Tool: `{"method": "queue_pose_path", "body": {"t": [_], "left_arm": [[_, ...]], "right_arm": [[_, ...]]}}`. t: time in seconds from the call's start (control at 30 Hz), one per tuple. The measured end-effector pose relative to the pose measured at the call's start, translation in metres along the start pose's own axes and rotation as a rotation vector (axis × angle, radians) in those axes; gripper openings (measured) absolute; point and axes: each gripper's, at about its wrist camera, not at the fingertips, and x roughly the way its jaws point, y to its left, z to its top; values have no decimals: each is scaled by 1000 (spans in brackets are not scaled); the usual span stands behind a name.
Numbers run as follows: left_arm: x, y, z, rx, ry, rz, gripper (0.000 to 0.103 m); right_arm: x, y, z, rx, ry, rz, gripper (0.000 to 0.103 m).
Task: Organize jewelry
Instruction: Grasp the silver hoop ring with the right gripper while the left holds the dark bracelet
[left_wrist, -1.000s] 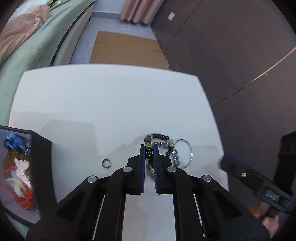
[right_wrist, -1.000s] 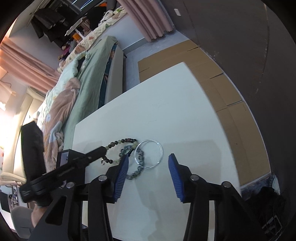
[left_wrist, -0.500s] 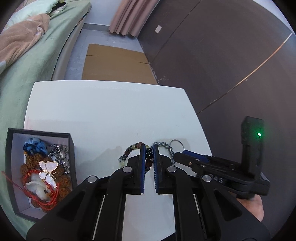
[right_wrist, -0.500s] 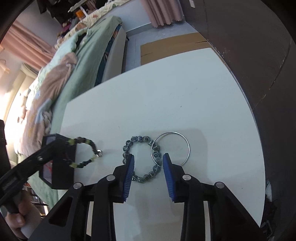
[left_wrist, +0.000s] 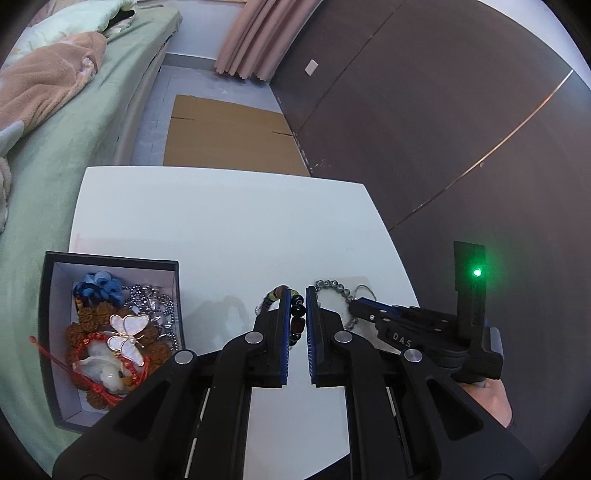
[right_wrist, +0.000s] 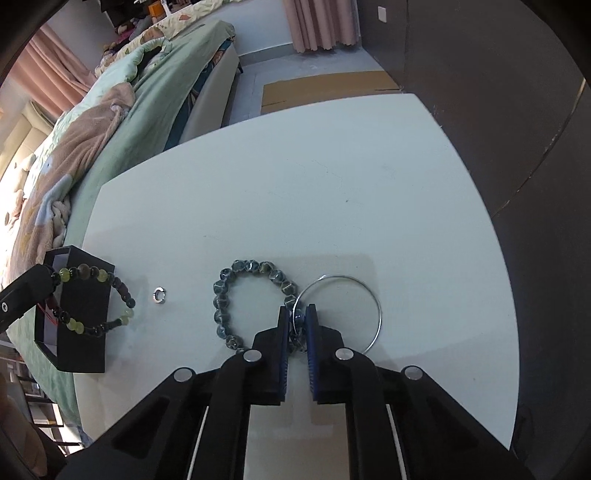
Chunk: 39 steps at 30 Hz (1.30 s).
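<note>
A grey-blue glass-bead bracelet (right_wrist: 255, 301) lies flat on the white table (right_wrist: 332, 192), its right side overlapping a thin silver wire bangle (right_wrist: 373, 302). The right gripper (right_wrist: 296, 328) has just been closing and its blue pads now pinch the beads at about the bracelet's four o'clock, right where the bangle crosses. The likely fault, as a judgement: the bangle may be caught in the same pinch, so a lift could drag it along or let both slip free.

At nine o'clock from the bracelet sits a small silver ring (right_wrist: 159, 295), apart from everything. Further toward nine o'clock, the left gripper (left_wrist: 297, 314) is clamped on a dark and yellow-green beaded bracelet (right_wrist: 92, 302), hanging beside the open black jewelry box (left_wrist: 51, 332). The box already holds a butterfly brooch (left_wrist: 127, 334), red cord and chains. Released short of the rim, that bracelet could land on the table instead.
</note>
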Motion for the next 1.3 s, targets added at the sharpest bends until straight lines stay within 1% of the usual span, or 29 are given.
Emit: {"method": "queue_pose_path", "body": {"t": [0.17,0.3,0.33,0.43,0.47,0.53,0.57,0.63,0.73,0.77,0.8,0.87,0.93,0.97,1.0,1.07,1.17,1.3], "left_arm": [[-10,4,-2,-10,-15,-12,9],[-12,7,-4,-17,-15,-10,9],[-12,8,-4,-20,-13,-13,9],[-11,7,-4,-21,-12,-20,9],[-11,7,-4,-21,-13,-22,9],[-11,7,-3,-20,-14,-24,9],[-11,7,-3,-21,-14,-25,9],[-11,7,-4,-22,-14,-25,9],[-11,6,-4,-20,-12,-28,9],[-11,5,-4,-18,-11,-28,9],[-11,5,-4,-17,-11,-29,9],[-11,5,-4,-16,-9,-31,9],[-10,4,-5,-16,-7,-32,9],[-10,3,-5,-16,-7,-32,9],[-11,2,-5,-15,-7,-33,9],[-11,1,-6,-12,-9,-32,9],[-12,2,-8,-11,-8,-32,9],[-13,4,-7,-14,-8,-32,9]], "right_arm": [[-16,-5,-3,30,-28,37,9],[-18,-12,-6,67,-21,83,9],[-19,-15,-7,85,-20,110,9],[-20,-19,-7,126,-2,227,9],[-18,-18,-8,133,8,257,12],[-12,-14,-10,148,31,305,12],[-9,-11,-11,144,40,310,12],[-7,-8,-12,129,51,293,12],[-14,-7,-13,103,35,241,13],[-17,-5,-14,82,34,221,16],[-17,-4,-15,63,37,207,31],[-21,0,-19,11,27,162,52],[-23,2,-22,-27,17,131,50],[-23,2,-24,-40,18,135,44],[-24,1,-25,-48,21,133,36],[-21,3,-25,-81,32,108,30],[-19,10,-30,-159,34,43,30],[-13,17,-36,-240,40,-16,30]]}}
